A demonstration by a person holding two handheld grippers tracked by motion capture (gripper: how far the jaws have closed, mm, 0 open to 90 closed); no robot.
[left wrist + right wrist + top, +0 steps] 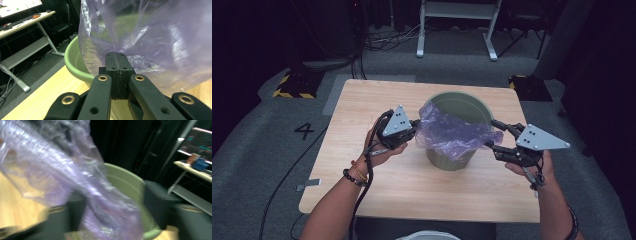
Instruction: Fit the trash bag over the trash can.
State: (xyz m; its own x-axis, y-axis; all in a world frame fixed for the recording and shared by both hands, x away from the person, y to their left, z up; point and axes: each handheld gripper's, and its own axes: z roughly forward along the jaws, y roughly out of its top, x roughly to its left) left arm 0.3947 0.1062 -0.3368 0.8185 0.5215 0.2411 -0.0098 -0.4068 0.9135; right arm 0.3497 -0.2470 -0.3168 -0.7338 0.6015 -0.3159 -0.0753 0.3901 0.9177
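The purple bag (455, 134) is draped over the green bin (455, 107), stretched sideways. Its left edge is pinched tight by the left gripper (118, 72); the right gripper (493, 135) is half-open around the other edge.

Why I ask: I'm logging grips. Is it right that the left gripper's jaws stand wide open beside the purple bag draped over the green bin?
Not quite: the left gripper is shut on the purple bag, as the left gripper view shows. The bag does drape over the green bin.

Green bin (451, 156) on wooden table (377, 175).
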